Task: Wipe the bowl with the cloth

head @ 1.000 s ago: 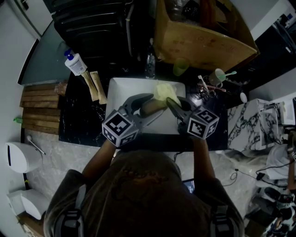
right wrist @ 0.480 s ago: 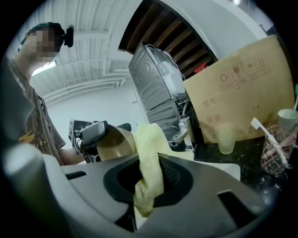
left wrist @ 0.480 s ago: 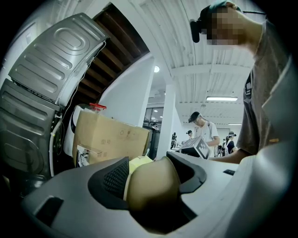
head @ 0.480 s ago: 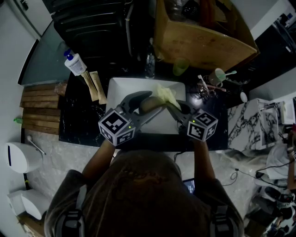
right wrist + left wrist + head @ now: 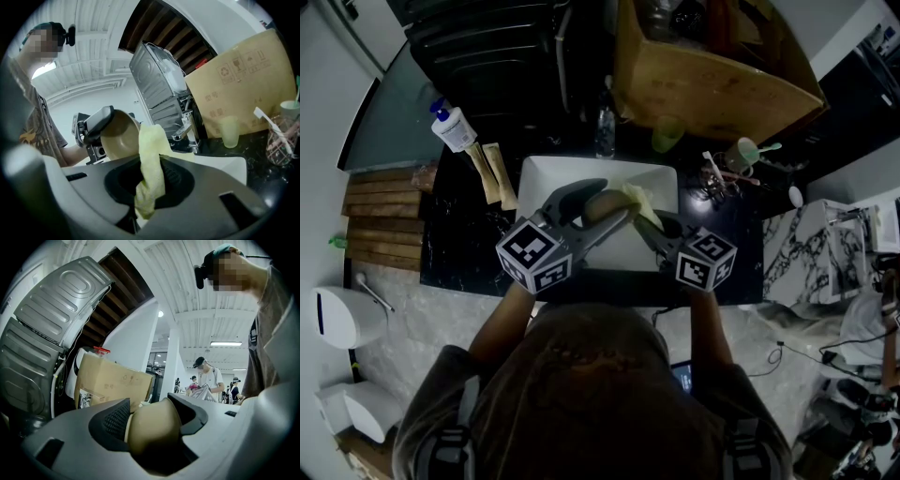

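Observation:
A tan bowl (image 5: 602, 204) is held tilted over the white sink (image 5: 546, 180), clamped between the jaws of my left gripper (image 5: 605, 204). The left gripper view shows the same bowl (image 5: 153, 427) filling the gap between the jaws. My right gripper (image 5: 647, 217) is shut on a pale yellow cloth (image 5: 639, 199). That cloth (image 5: 151, 168) hangs up between the jaws and rests against the rim of the bowl (image 5: 117, 137) in the right gripper view. The bowl's inside is mostly hidden in the head view.
A large cardboard box (image 5: 712, 66) stands behind the sink, with a pale green cup (image 5: 666, 137) and a holder of brushes (image 5: 724, 171) on the dark counter. The faucet (image 5: 186, 132) rises at the sink's back. A soap bottle (image 5: 453, 127) lies at the left.
Both grippers have drawn slightly toward me. The cloth has slid from beyond the bowl onto its right rim, with less of it showing.

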